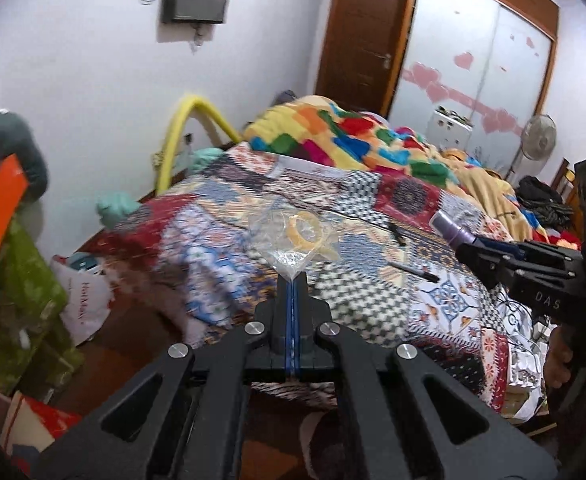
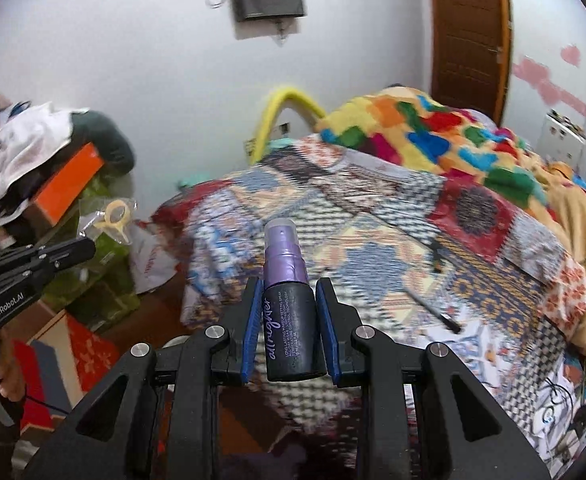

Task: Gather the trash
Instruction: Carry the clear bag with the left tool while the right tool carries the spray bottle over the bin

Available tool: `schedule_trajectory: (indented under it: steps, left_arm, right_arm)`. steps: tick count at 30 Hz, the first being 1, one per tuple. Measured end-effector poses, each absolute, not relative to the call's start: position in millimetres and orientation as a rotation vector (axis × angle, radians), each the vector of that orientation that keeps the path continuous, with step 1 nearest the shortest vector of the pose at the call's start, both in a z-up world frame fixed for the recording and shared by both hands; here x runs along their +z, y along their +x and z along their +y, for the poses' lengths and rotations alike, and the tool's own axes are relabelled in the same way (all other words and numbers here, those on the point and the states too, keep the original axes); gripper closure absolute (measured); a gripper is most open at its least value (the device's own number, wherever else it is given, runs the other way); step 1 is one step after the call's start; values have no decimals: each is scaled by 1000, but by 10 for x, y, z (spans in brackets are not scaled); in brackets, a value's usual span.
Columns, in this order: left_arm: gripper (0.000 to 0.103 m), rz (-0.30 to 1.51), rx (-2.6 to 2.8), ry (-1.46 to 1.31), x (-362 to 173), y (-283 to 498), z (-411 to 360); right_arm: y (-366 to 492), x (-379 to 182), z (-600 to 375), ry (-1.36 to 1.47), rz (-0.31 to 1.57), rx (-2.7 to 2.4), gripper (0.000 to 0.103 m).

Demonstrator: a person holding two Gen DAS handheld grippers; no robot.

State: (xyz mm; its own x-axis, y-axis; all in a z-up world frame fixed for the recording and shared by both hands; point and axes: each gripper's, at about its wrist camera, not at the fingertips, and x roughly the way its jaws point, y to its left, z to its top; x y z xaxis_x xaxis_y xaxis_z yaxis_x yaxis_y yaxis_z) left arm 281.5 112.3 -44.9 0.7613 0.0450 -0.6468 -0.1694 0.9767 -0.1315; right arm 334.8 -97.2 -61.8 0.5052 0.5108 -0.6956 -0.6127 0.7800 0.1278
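My left gripper [image 1: 292, 278] is shut on the corner of a clear plastic bag [image 1: 293, 240] with a yellow ring-shaped piece inside, held above the foot of the bed. It also shows in the right wrist view [image 2: 111, 220], at the tip of the left gripper [image 2: 89, 246]. My right gripper [image 2: 289, 292] is shut on a small purple spray bottle [image 2: 289, 308] with a clear cap, held upright in the air before the bed. In the left wrist view the bottle [image 1: 451, 228] sticks out of the right gripper [image 1: 465, 246] at the right.
A bed with a patchwork cover [image 1: 373, 216] fills the middle, with a bright blanket [image 1: 353, 136] at its head. Two black pens [image 1: 413, 270] lie on the cover. Boxes and clothes [image 2: 53, 168] are piled at the left, a white shopping bag [image 1: 85, 304] on the floor.
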Motion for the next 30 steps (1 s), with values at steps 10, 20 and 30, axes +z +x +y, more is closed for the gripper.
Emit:
schedule_trajectory:
  steps: [10,20,30]
  left_arm:
    - [103,701,255,-240,-540,2044,1883]
    - [103,782,341,-303,-968,1700,2312]
    - [103,939,374,-406,-1819,1692,2571]
  right_arm:
    - [2908,-741,-52,-228,809,843,78]
    - [2610,-1065,615,-285,882,941,78]
    - [2482,-1657,1117,-360,1028,948,78]
